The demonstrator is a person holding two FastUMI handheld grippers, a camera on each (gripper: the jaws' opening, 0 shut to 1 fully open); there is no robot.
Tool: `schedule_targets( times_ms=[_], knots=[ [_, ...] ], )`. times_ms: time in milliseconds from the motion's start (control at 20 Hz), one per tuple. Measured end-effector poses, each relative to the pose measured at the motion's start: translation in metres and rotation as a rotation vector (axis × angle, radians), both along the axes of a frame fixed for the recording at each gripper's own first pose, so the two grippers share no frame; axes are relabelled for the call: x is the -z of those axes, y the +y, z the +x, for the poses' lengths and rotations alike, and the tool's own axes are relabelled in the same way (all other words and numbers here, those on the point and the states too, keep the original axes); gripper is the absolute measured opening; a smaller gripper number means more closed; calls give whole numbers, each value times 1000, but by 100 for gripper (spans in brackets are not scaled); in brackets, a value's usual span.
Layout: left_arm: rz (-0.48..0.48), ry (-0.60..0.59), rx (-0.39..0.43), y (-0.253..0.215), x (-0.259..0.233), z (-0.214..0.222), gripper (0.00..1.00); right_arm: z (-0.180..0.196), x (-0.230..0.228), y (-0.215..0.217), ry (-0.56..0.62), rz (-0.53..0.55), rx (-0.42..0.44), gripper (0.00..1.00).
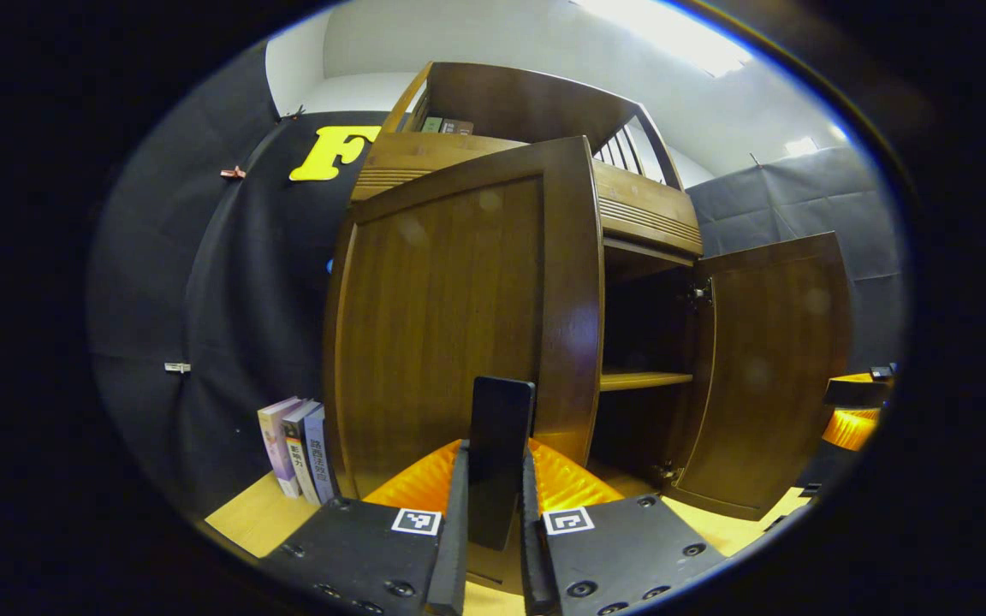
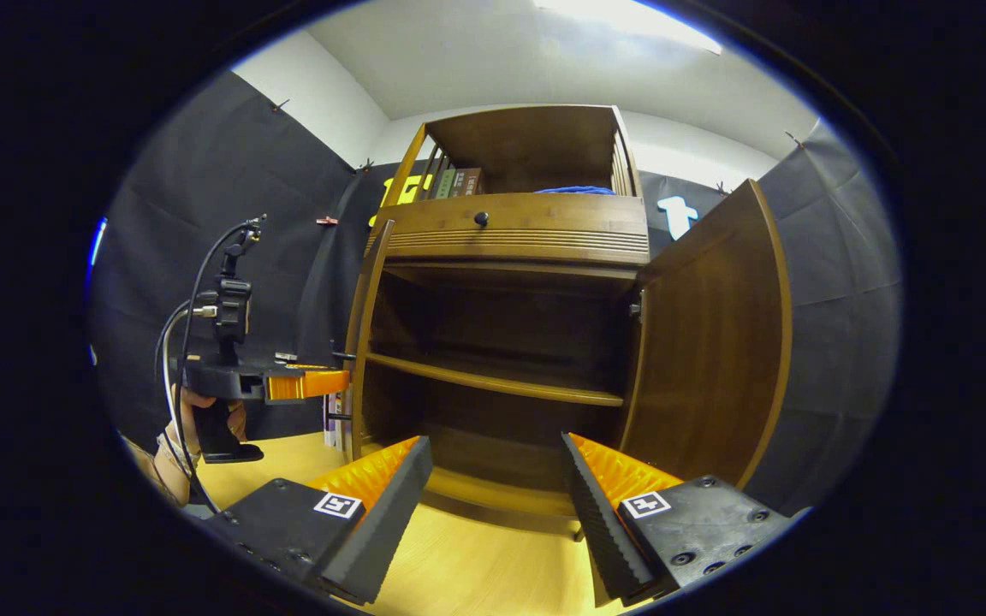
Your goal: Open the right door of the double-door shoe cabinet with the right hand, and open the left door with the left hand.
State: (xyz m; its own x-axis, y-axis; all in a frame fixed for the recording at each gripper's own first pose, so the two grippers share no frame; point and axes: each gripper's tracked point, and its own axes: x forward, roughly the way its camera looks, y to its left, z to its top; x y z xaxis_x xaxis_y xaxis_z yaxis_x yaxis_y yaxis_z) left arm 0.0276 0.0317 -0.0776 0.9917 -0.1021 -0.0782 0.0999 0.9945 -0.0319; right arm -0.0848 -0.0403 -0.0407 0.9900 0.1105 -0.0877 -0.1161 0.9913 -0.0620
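Observation:
The brown shoe cabinet (image 2: 514, 235) stands in front of me with both doors swung out. My left gripper (image 1: 495, 451) is shut on the dark upright handle (image 1: 501, 419) of the left door (image 1: 450, 325). In the right gripper view that door (image 2: 367, 342) is edge-on, and a hand (image 2: 202, 411) holds the left gripper (image 2: 309, 383) against its outer face. The right door (image 2: 715, 342) stands wide open; it also shows in the left gripper view (image 1: 775, 368). My right gripper (image 2: 495, 445) is open, low before the cabinet's open middle, touching nothing.
Inside is a bare shelf (image 2: 493, 382). Above the doors runs a drawer with a dark knob (image 2: 481, 219), and an open top rack holds books (image 2: 450, 181) and something blue (image 2: 574, 190). Several books (image 1: 296, 453) lean left of the cabinet on the light wooden surface (image 2: 476, 565).

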Motion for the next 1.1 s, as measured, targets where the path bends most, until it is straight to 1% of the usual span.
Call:
schedule_targets(
  times_ms=[150,300,350,400,500,600,700,800,900,950,1000,1050,1100],
  knots=[
    [13,1,-18,13,-2,-14,29,4,-1,13,-5,16,-26,94],
    [26,9,-33,25,-3,-23,27,7,0,30,-6,35,-57,94],
    [33,8,-38,29,-5,-27,28,8,1,35,-4,39,-70,94],
    [38,8,-43,33,-6,-31,26,9,3,42,-1,41,-82,94],
    [54,9,-54,44,-7,-39,27,10,4,53,3,42,-101,93],
    [65,6,-72,59,-9,-46,24,11,6,65,4,43,-123,94],
    [78,4,-99,76,-11,-54,22,14,7,77,3,48,-141,93],
    [86,1,-133,93,-13,-62,17,16,8,90,6,60,-163,94],
    [89,-4,-166,111,-15,-67,16,18,9,104,12,68,-183,94],
    [91,-4,-186,121,-14,-69,12,19,11,111,16,66,-193,93],
    [93,0,-207,131,-14,-72,13,19,12,117,19,61,-201,93],
    [96,4,-225,141,-13,-75,10,19,12,122,20,56,-207,93],
    [97,12,-238,149,-12,-78,9,19,13,128,21,52,-215,95]
  ],
)
